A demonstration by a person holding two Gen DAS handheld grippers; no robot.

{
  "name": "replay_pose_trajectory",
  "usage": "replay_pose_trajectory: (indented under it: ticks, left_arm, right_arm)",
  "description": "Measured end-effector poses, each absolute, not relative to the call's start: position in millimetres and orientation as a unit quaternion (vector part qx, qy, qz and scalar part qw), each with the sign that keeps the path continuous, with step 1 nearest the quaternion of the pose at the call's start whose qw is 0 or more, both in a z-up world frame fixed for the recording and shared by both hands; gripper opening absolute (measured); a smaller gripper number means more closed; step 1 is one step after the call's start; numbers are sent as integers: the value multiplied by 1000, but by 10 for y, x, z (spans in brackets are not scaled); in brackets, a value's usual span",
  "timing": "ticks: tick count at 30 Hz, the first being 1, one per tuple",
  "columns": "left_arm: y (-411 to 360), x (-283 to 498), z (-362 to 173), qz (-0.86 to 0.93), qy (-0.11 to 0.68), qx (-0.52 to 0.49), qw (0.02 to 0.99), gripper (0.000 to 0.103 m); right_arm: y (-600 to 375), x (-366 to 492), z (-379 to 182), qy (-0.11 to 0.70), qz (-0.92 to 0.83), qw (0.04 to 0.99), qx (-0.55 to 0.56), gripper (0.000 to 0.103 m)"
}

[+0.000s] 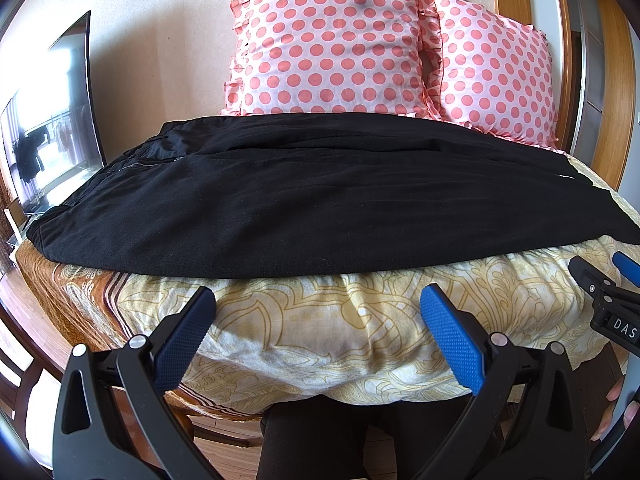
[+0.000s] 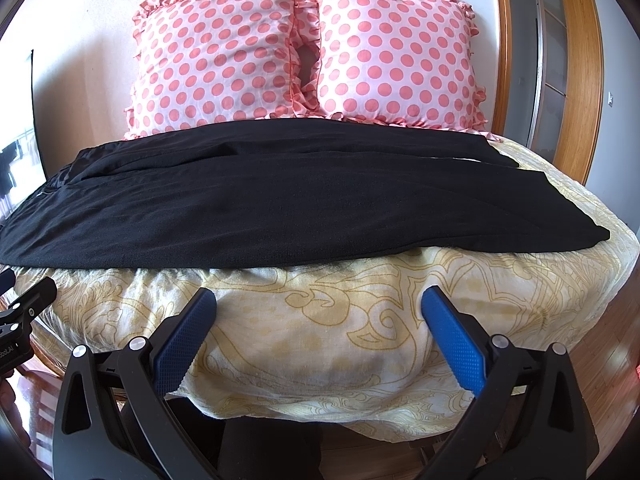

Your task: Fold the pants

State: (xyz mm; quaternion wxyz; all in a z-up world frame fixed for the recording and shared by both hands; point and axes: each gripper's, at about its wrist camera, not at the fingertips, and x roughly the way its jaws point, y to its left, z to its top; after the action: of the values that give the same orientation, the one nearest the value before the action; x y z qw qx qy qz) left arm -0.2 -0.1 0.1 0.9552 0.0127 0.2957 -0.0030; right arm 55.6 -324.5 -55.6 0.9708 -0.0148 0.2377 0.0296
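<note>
Both my left gripper (image 1: 318, 300) and right gripper (image 2: 319, 302) hover spread apart, short of the black pants (image 2: 280, 196) lying flat across the bedspread (image 2: 320, 320).

Both wrist cameras are looking level across the bed (image 1: 320, 340) from near its foot, facing the pillows (image 2: 304, 52). They are sharing the black pants (image 2: 280, 200), the left camera sitting further left.

A bare strip of yellow patterned bedsheet (image 1: 320, 320) lay open at twelve o'clock ahead of both gaping grippers, up to the near edge of the flat black fabric pants (image 2: 280, 208). Two pink polka-dot ruffled pillows (image 2: 304, 52) walled off the far side, touching the pants.
</note>
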Motion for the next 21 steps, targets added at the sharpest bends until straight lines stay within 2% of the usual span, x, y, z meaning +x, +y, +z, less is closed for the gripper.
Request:
replay_pose_trajectory:
  ticks: [21]
  left_arm:
    - [-1,-2,1,-3,296,13,955,101]
  right_arm:
    - [-3262,566,-563,238,30,971,-15,102]
